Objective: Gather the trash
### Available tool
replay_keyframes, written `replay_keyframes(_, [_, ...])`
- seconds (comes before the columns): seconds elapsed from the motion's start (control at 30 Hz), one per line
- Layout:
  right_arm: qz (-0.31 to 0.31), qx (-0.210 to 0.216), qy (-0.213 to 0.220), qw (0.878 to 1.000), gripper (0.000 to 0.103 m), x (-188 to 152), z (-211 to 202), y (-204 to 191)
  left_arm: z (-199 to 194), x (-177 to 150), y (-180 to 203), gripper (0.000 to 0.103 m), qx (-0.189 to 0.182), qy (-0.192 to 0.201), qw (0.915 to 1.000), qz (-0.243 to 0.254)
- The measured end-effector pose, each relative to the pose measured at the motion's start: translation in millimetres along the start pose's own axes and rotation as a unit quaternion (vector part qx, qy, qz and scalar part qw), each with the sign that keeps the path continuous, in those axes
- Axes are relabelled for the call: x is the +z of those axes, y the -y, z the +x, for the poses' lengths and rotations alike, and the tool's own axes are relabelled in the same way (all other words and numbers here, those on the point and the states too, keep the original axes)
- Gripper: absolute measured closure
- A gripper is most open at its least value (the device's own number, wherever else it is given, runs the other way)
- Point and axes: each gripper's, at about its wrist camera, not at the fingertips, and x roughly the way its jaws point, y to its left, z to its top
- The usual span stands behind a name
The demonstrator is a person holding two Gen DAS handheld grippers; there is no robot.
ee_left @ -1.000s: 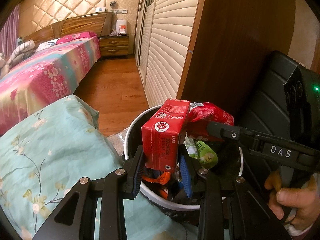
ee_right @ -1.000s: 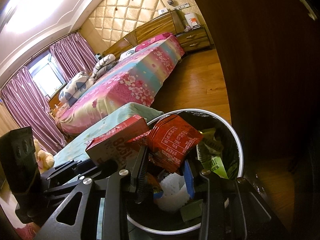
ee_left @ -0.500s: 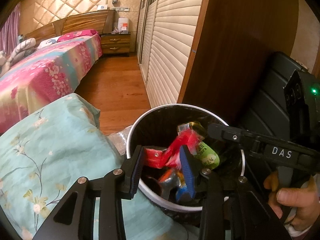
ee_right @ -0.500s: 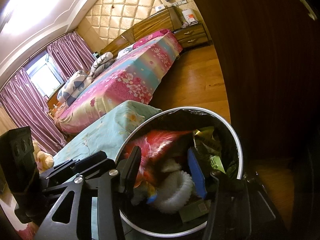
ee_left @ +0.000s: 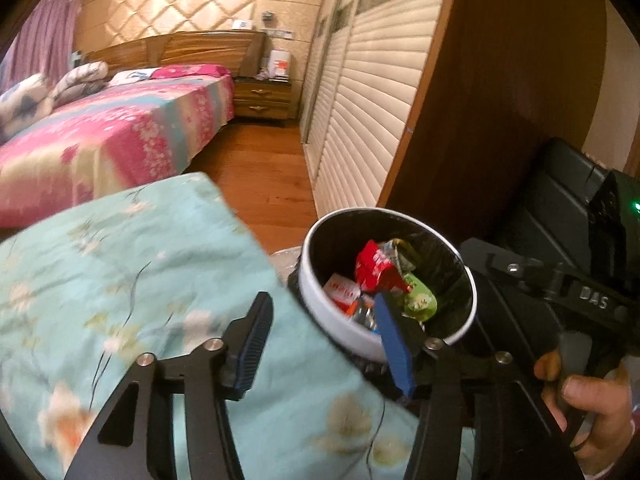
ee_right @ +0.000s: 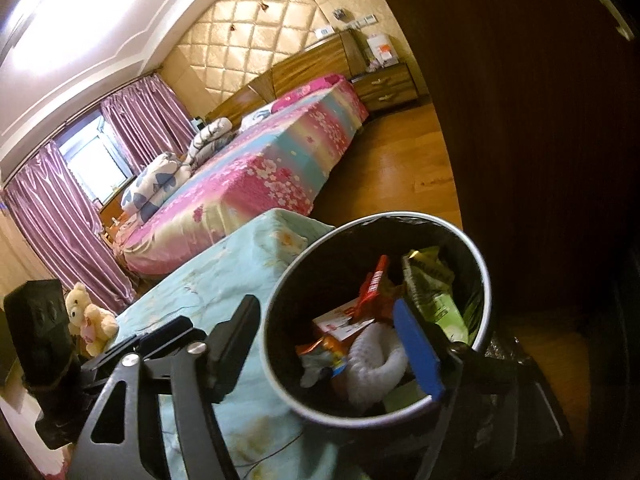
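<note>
Both claws now empty, jaws opening. Left gripper (ee_left: 320, 340) dropped red carton (ee_left: 342, 290), right gripper (ee_right: 332, 344) dropped red wrapper (ee_right: 374, 290); both lie in the bin (ee_right: 486, 280), right of teal cover (ee_left: 120, 260).

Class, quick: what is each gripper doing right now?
Left gripper: jaws opening, holding nothing.
Right gripper: jaws opening, holding nothing, over the trash bin.

Right claw (ee_right: 328, 340) opening, empty, over the trash bin (ee_right: 486, 276) holding wrappers (ee_right: 372, 288).
</note>
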Motion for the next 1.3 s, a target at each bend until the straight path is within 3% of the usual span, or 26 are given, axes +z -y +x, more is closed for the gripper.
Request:
replay_keyframes(0.1, [-0.004,0.000,0.013,1.000,0.015,-14.7,-11.0,-12.2,-26.8,-20.9,-10.5,0.042,0.012,0.013,0.9996,-0.022])
replay_keyframes(0.23, [-0.024,-0.005,0.018,1.000,0.014,-39.0,-22.4,-31.7,-59.8,-46.4,-17.1,0.036,0.034,0.033,0.9982,-0.036])
replay_keyframes(0.57, [-0.093,-0.026,0.059,0.994,0.011,-79.2,-47.1,-75.4,-130.6,-89.9,-2.2,0.028,0.095,0.107,0.9895,-0.024])
replay_keyframes(0.73, [-0.138,-0.041,0.115,0.983,0.002,-83.9,-71.9,-103.5,-164.7,-108.1,4.2,0.012,0.120,0.154,0.9803,-0.026])
replay_keyframes(0.77, [-0.146,-0.046,0.132,0.979,0.000,-85.0,-77.8,-107.9,-170.4,-113.0,5.6,0.002,0.127,0.164,0.9779,-0.026])
replay_keyframes(0.9, [-0.163,-0.062,0.169,0.970,0.000,-90.9,-87.4,-115.7,-177.2,-130.2,13.0,0.001,0.164,0.182,0.9694,-0.014])
replay_keyframes(1.3, [-0.171,-0.066,0.164,0.969,0.000,-110.4,-75.6,-116.3,-164.3,-154.9,26.2,0.001,0.207,0.202,0.9572,-0.010])
